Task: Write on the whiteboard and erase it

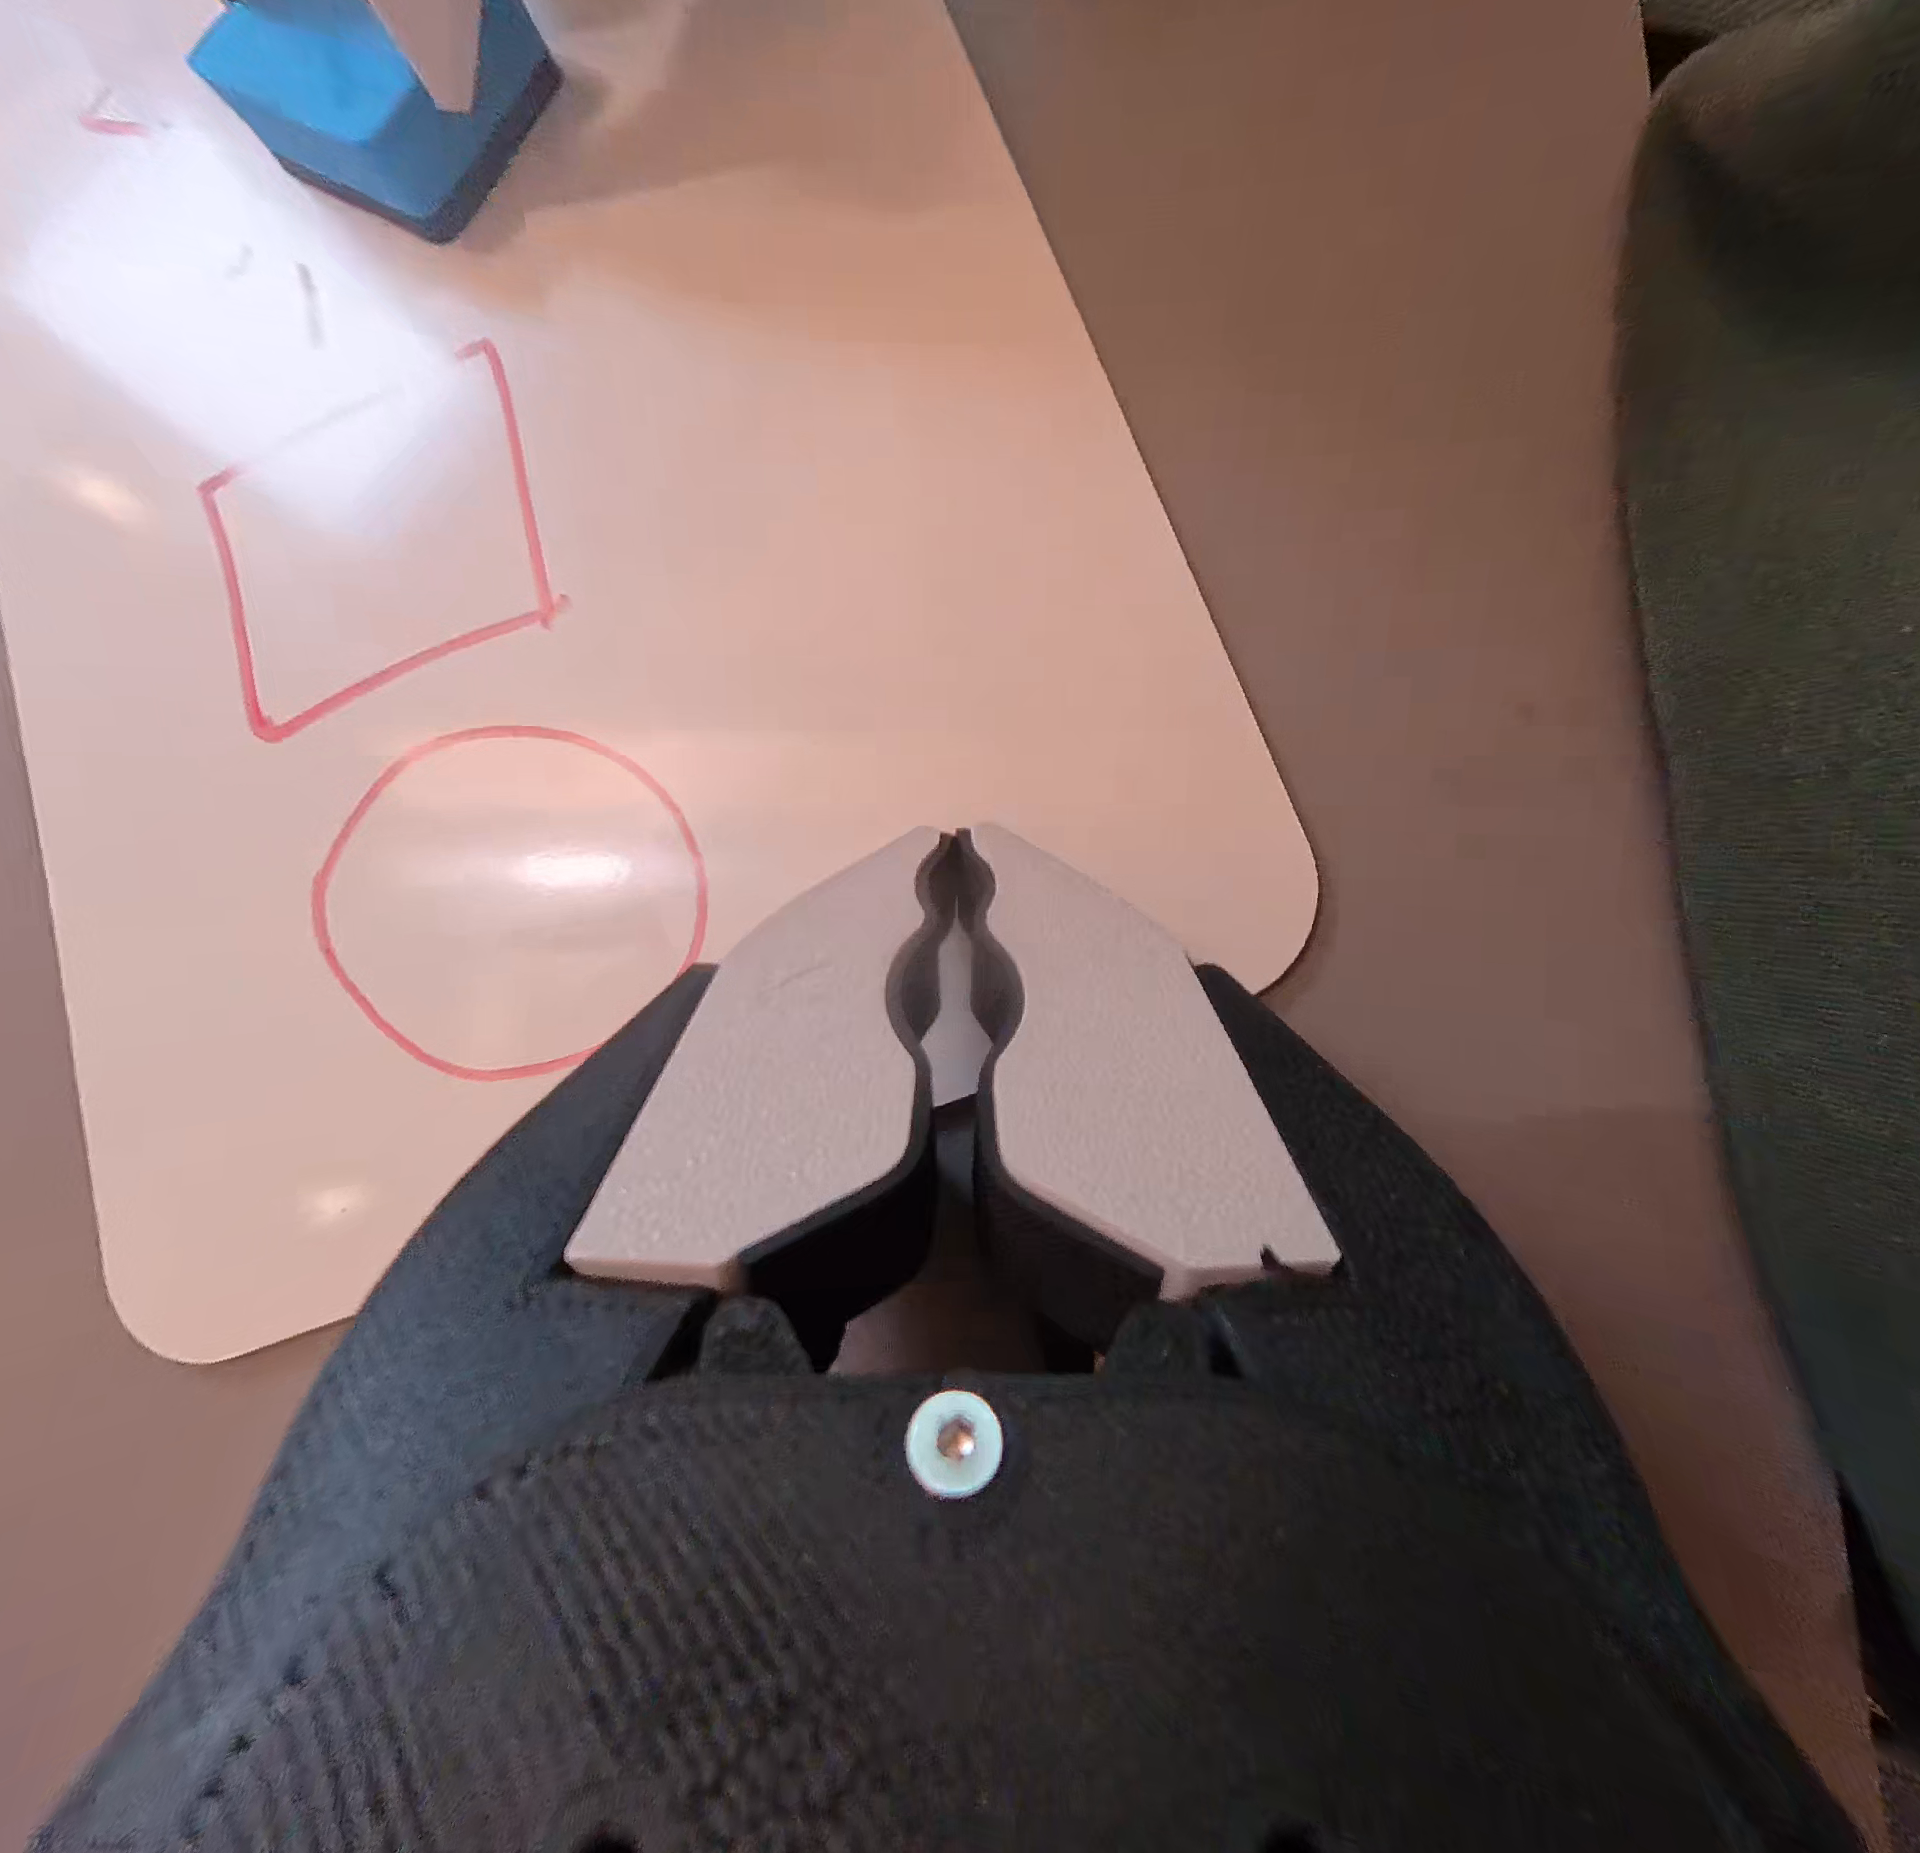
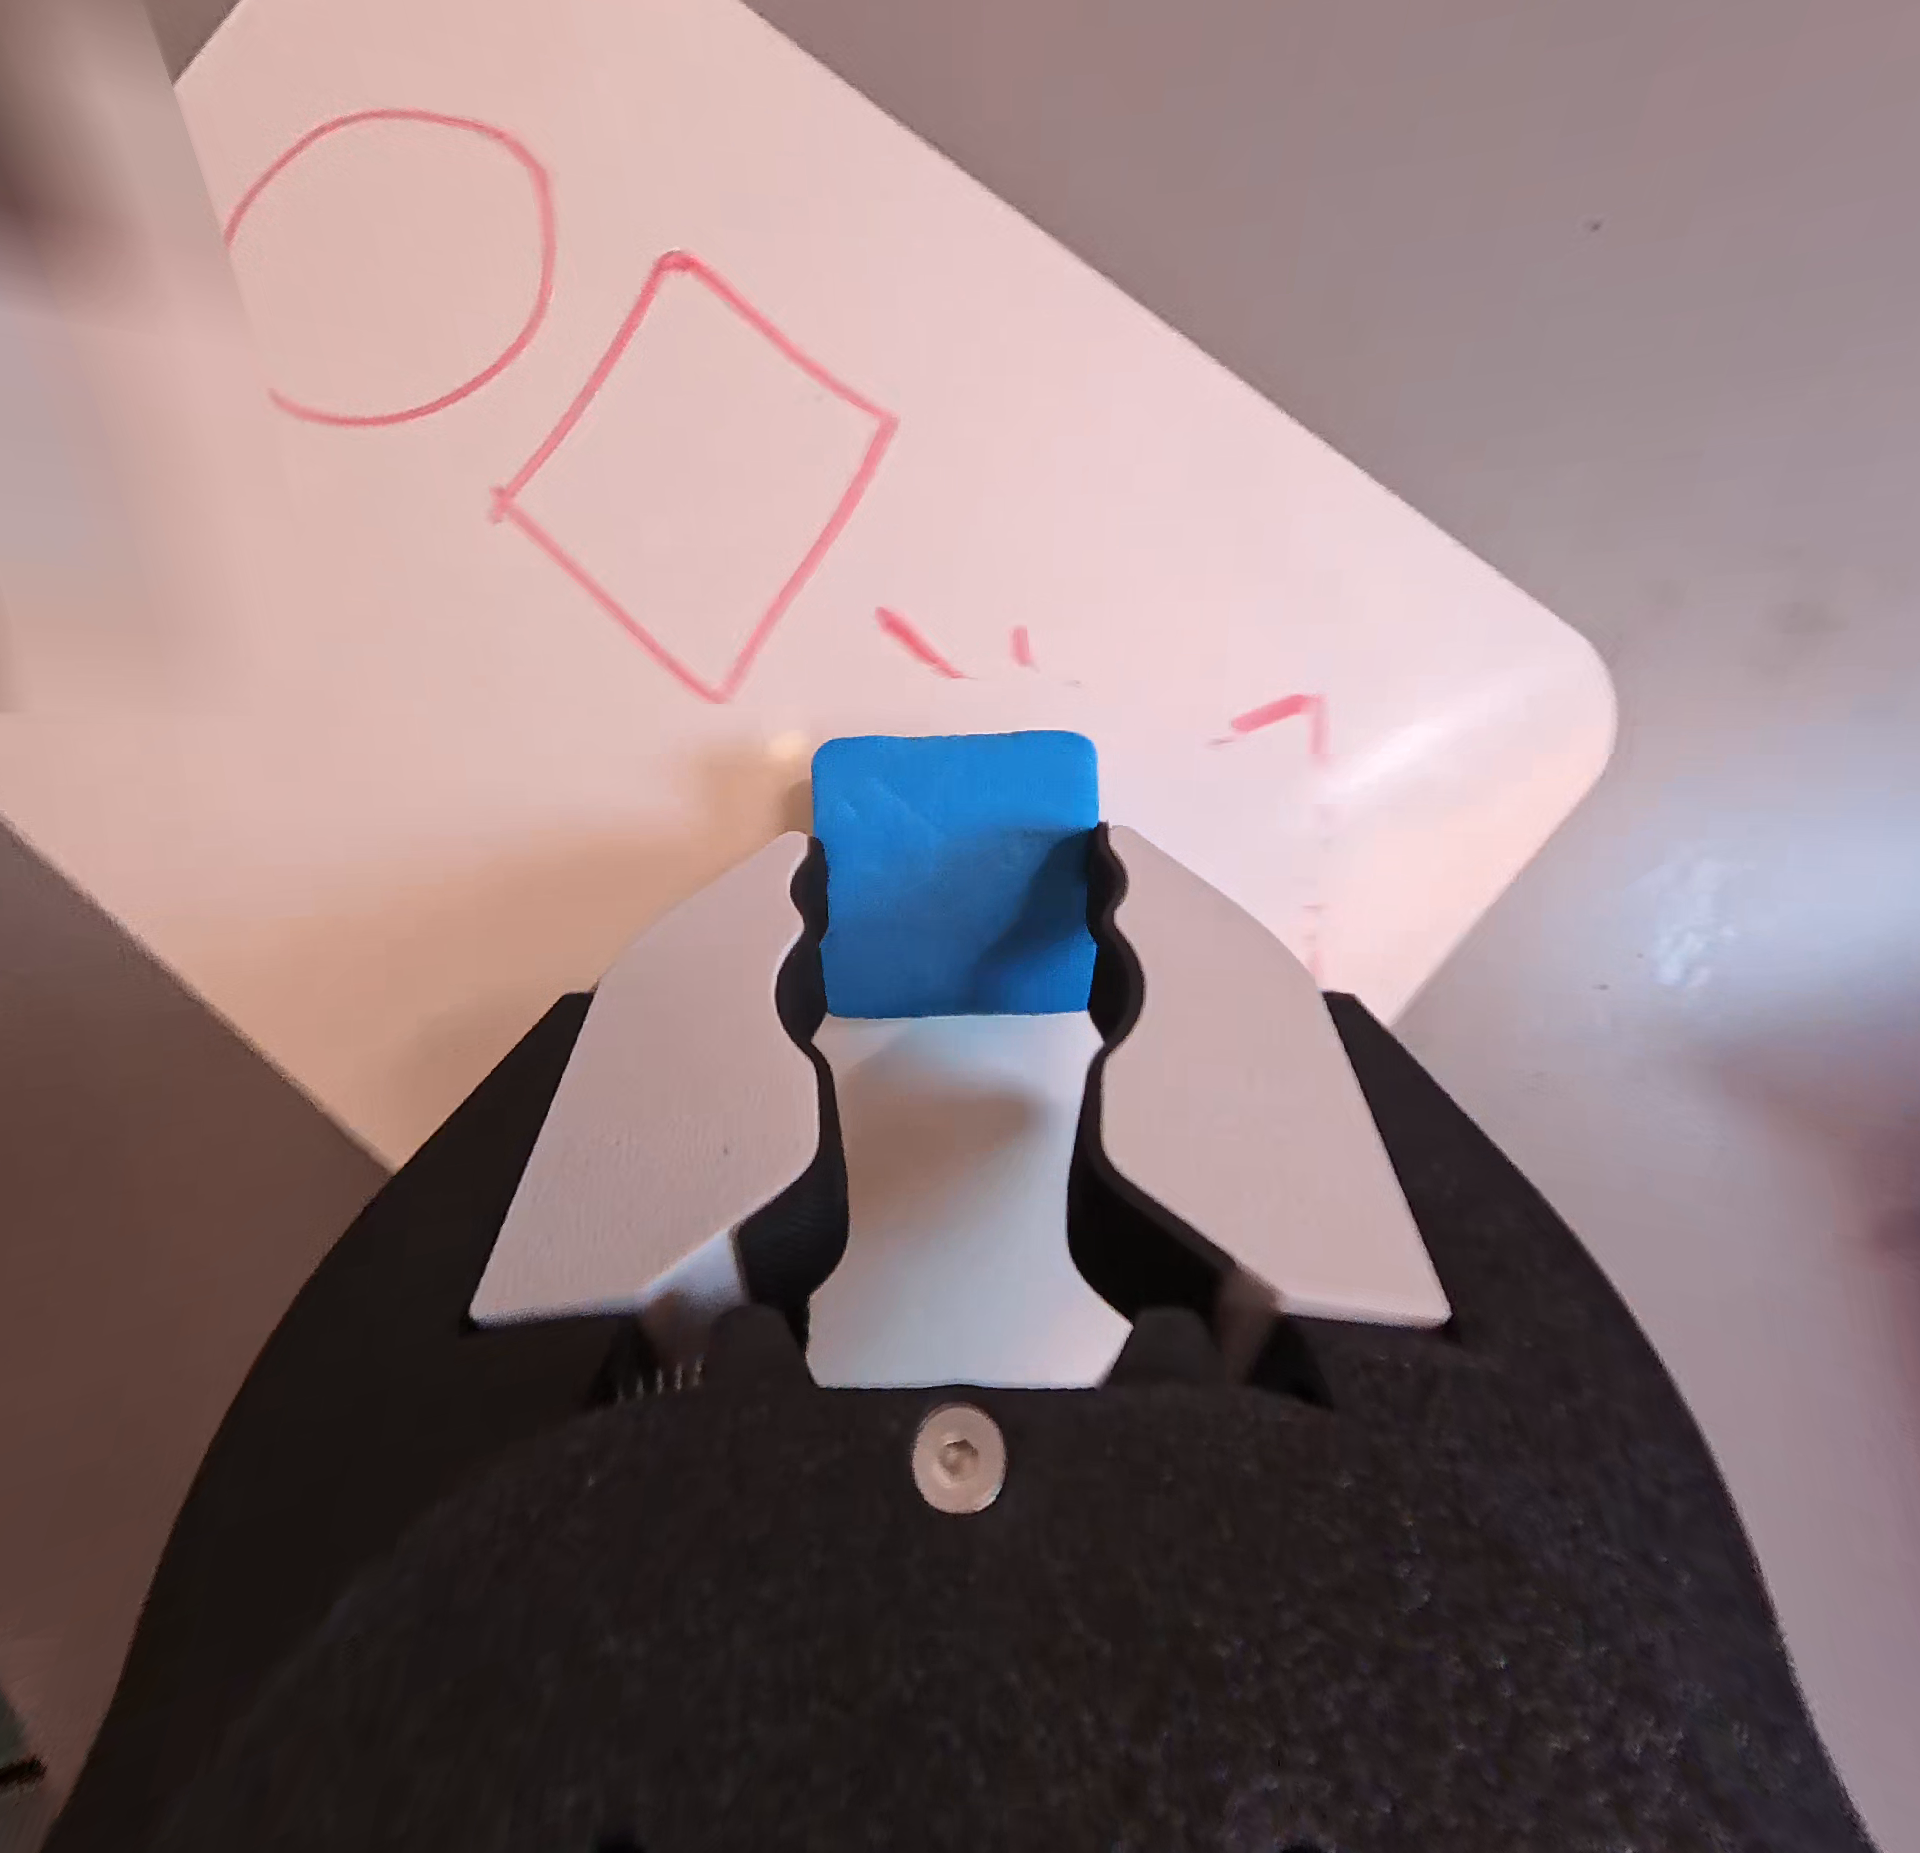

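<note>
Your blue eraser (image 2: 954, 873) sits pad-down on the whiteboard (image 2: 1039, 349), pinched in your right claw (image 2: 954, 847). The red square (image 2: 696, 473) lies at eleven o'clock from it, the circle (image 2: 390, 265) beyond, smudged remnants (image 2: 1273, 717) at two. Your left claw (image 1: 958, 842), pressed closed on nothing, idles over the board's near corner above the surface (image 1: 1455, 453). No legible writing or brand shows.

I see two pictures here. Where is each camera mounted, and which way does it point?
Left wrist view: on the left hand-held gripper, shut and empty, facing over the whiteboard corner; its grey fingers show.
Right wrist view: on the right hand-held gripper, looking down at the blue eraser it clamps.
Shared: whiteboard, red circle, red square, eraser.
</note>
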{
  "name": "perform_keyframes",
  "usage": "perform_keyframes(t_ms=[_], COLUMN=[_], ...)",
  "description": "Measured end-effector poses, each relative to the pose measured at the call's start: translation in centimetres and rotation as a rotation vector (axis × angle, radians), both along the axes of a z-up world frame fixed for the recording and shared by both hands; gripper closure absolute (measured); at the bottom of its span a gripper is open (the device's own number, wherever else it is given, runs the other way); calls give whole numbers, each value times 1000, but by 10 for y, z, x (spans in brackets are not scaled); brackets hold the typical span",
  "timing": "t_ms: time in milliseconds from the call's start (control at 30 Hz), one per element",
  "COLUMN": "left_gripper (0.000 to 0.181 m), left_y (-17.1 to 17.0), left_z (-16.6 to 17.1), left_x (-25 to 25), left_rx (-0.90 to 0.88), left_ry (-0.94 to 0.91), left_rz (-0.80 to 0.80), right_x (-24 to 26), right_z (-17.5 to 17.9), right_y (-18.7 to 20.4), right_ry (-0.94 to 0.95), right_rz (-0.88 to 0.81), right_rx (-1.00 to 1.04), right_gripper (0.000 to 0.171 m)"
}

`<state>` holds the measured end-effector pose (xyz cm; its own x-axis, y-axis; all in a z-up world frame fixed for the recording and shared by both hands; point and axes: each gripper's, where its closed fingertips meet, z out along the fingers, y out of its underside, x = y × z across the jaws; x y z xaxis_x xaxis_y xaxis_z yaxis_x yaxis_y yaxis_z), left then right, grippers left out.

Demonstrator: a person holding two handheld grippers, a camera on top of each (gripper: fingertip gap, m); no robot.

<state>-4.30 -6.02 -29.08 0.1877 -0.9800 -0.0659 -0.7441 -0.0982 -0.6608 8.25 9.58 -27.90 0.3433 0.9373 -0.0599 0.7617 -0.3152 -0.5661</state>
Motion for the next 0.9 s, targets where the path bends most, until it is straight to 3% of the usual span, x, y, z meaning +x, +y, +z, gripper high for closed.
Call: perform_keyframes(t_ms=[167, 333, 467, 600, 633, 767, 900], left_gripper=[181, 181, 181, 181, 181, 181, 181], left_y=[-1, -1, 0, 0, 0, 1, 1], left_z=[0, 0, 0, 0, 0, 0, 0], left_x=[0, 0, 0, 1, 1, 1, 1], left_rx=[3, -13, -3, -17, -17, 0, -13], left_ry=[15, 11, 12, -1, 1, 8, 0], left_rz=[-2, 7, 2, 5, 3, 2, 6], right_x=[25, -8, 44, 7, 6, 50, -24], right_z=[-2, -3, -2, -2, -2, -1, -1], right_y=[81, 21, 65, 9, 8, 69, 0], right_ry=[39, 38, 89, 56, 52, 92, 64], right_rz=[-207, 4, -218, -31, -16, -249, 52], right_rx=[41, 83, 46, 85, 96, 67, 85], right_gripper=[123, 123, 123, 123, 123, 123, 123])
